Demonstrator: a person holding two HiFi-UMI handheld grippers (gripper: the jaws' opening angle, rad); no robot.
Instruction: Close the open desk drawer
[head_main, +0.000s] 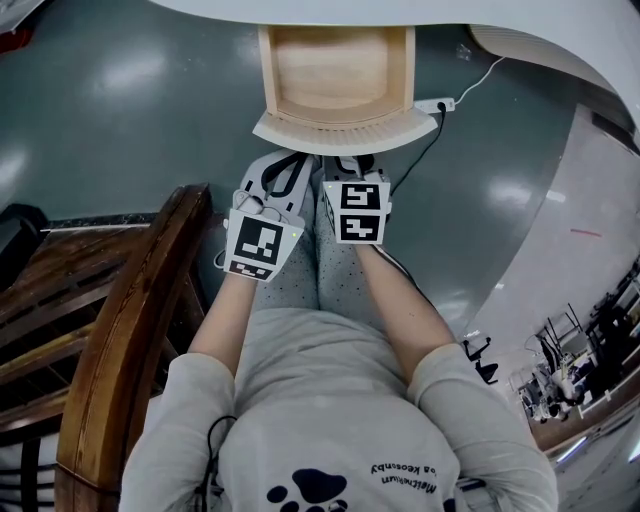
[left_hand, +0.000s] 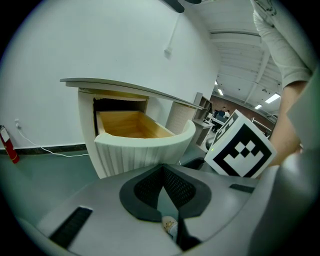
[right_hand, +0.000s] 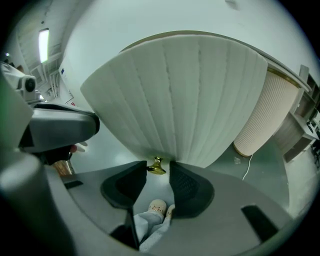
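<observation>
The open desk drawer (head_main: 336, 70) sticks out from under the white desk, with a bare wood inside and a white fluted, curved front (head_main: 345, 133). My right gripper (head_main: 350, 163) is right at that front. In the right gripper view it (right_hand: 158, 168) is open, with the drawer's small brass knob (right_hand: 156, 166) at the mouth between its fingertips and the fluted front (right_hand: 190, 100) filling the view. My left gripper (head_main: 280, 172) sits beside it, a little short of the drawer. In its own view the left gripper (left_hand: 163, 170) is shut and empty, and the drawer (left_hand: 145, 142) lies ahead.
A wooden chair (head_main: 130, 330) stands close at the left. A power strip with a cable (head_main: 436, 104) lies on the floor right of the drawer. A white fluted desk leg (right_hand: 262, 117) stands at the right. My legs and slippered feet (right_hand: 156, 207) are below the grippers.
</observation>
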